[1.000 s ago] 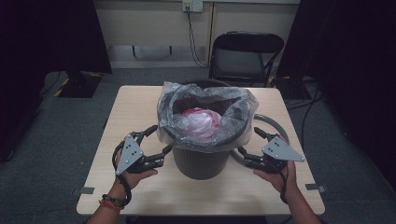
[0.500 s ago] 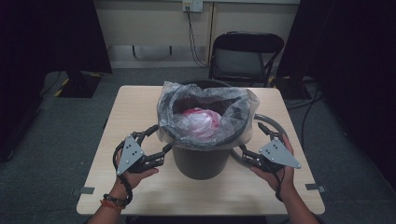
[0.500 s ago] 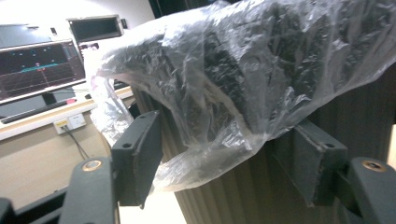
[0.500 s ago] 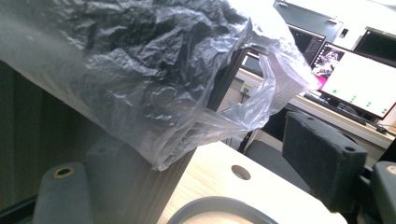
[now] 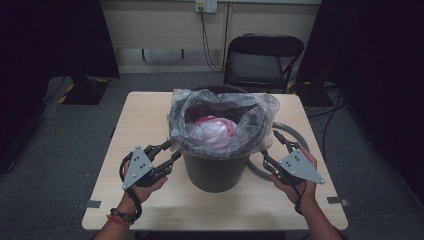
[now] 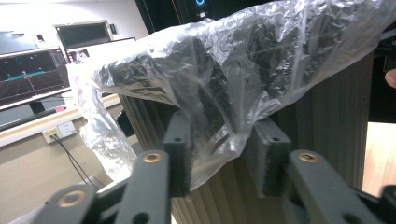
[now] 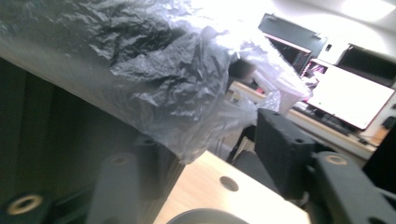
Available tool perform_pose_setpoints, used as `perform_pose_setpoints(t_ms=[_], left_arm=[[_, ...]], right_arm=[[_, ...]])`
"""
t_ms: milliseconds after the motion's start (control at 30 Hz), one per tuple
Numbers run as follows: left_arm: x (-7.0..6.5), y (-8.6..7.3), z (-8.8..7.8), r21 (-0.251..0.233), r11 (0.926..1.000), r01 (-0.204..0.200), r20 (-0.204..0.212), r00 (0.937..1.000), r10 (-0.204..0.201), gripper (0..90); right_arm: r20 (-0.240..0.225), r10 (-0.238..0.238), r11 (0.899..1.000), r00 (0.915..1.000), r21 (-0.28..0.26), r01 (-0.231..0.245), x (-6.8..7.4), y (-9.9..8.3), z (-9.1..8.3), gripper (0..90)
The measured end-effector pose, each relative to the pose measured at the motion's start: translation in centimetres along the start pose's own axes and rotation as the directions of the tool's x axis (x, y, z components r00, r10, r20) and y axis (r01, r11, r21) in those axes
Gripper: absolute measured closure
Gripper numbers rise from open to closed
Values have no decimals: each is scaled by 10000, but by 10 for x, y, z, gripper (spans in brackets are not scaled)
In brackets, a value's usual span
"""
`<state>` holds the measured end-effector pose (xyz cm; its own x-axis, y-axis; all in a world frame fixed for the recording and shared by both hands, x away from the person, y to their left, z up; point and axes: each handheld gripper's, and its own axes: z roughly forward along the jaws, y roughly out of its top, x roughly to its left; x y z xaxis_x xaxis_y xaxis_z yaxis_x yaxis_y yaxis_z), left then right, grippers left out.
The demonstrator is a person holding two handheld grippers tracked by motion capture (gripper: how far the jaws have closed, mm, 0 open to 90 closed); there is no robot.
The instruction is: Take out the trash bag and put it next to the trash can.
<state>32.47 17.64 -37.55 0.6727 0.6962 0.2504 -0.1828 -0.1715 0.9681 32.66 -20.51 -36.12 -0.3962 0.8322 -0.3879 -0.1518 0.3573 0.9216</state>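
A dark ribbed bin (image 5: 215,172) stands mid-table, lined with a clear plastic bag (image 5: 255,107) folded over its rim; pink and white rubbish (image 5: 215,127) lies inside. My left gripper (image 5: 172,150) is at the bin's left side. In the left gripper view its jaws have just been closing, and the bag's hanging edge (image 6: 233,70) sits between the pads (image 6: 177,154), which still stand apart. My right gripper (image 5: 270,145) is at the bin's right side. Its jaws have also just been closing, with the bag's flap (image 7: 154,70) hanging between them, unpinched.
The bin stands on a light wooden table (image 5: 145,110). A dark ring (image 5: 295,135) lies flat on it behind my right gripper. A folding chair (image 5: 262,57) stands beyond the far edge. Monitors line the room in the gripper views.
Both pairs of jaws stand narrower than before, around the bag's hanging edge. The right hand has edged slightly towards the bin. The left hand has stayed put.
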Motion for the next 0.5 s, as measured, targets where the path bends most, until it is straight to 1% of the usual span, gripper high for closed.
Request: perform_pose_setpoints(t_ms=[33, 100, 133, 200, 267, 367, 400, 467, 500], left_arm=[[-1, 0, 0, 49, 10000, -75, 40, 10000, 75, 685], [-3, 1, 0, 88, 9998, -171, 43, 9998, 171, 747], [-4, 2, 0, 96, 9997, -227, 58, 9997, 226, 770], [-6, 2, 0, 117, 9995, -285, 84, 9996, 284, 816], [-8, 3, 0, 147, 9993, -339, 149, 9993, 337, 855], [-11, 5, -1, 197, 9987, -465, 175, 9988, 462, 885], [-12, 5, -1, 226, 9986, -479, 205, 9987, 474, 890], [-13, 6, -1, 232, 9986, -478, 189, 9987, 474, 897], [-14, 6, -1, 266, 9983, -518, 137, 9986, 514, 899]], right_arm=[[67, -53, 10000, 10000, -60, 54, 0, 1, -1, 538], [-39, -144, 9998, 9999, -110, 143, 0, 2, -2, 581], [66, -178, 9998, 9998, -129, 179, 0, 3, -3, 621], [-52, -113, 9996, 9999, -260, 111, -1, 4, -5, 667], [-8, -264, 9990, 9997, -350, 264, -1, 6, -7, 730], [99, -259, 9983, 9996, -517, 264, -1, 10, -9, 822], [12, -273, 9982, 9996, -537, 274, -2, 12, -10, 840], [152, -262, 9982, 9995, -536, 269, -1, 14, -11, 858], [107, -206, 9982, 9997, -565, 212, -2, 15, -12, 863]])
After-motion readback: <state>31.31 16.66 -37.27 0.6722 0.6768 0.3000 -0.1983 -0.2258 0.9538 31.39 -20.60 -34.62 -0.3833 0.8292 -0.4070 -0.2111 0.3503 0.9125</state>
